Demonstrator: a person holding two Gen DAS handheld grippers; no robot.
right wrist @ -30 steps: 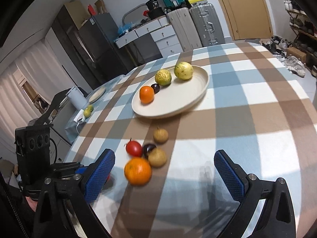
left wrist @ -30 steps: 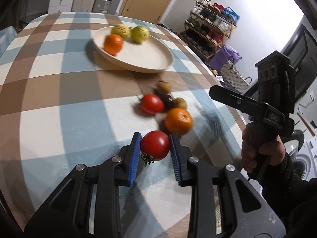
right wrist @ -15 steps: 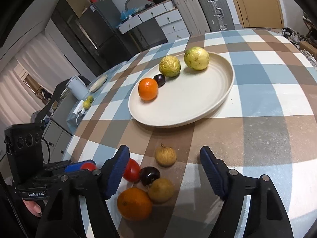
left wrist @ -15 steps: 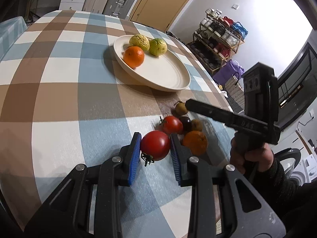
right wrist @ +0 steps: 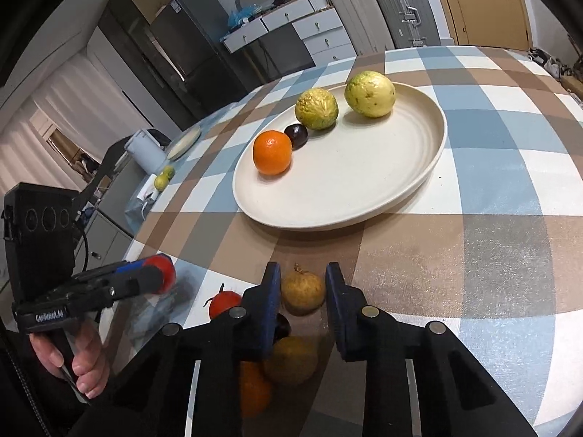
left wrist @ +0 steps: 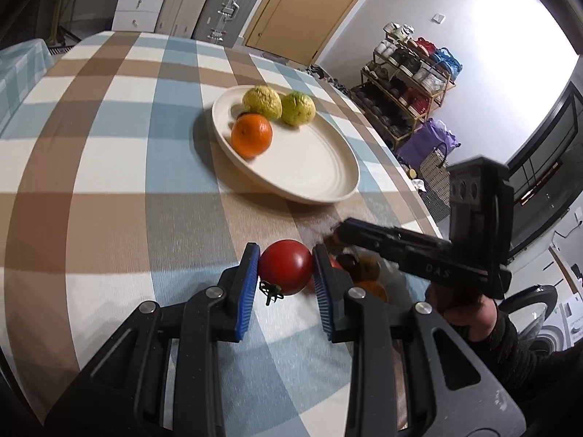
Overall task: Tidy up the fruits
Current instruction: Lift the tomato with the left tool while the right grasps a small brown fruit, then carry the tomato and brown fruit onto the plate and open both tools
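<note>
A: What does the left gripper (left wrist: 286, 276) hold?
B: A red tomato (left wrist: 286, 271), clamped between its blue fingers (left wrist: 247, 291) above the checked surface (left wrist: 109, 182).
A: And the right gripper (right wrist: 303, 300)?
B: Its fingers have just closed around a small tan fruit (right wrist: 303, 291) lying on the surface, near the cream plate (right wrist: 364, 189), which carries an orange (right wrist: 272, 152), a dark plum (right wrist: 296, 135) and two yellow-green fruits (right wrist: 316, 108).

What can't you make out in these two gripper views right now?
- Left wrist view: the loose fruits behind the left gripper and its tomato are blurred and mostly blocked.
- Right wrist view: the orange under the right gripper is blurred, half covered.
- Left wrist view: the plate's dark fruit is hidden.
</note>
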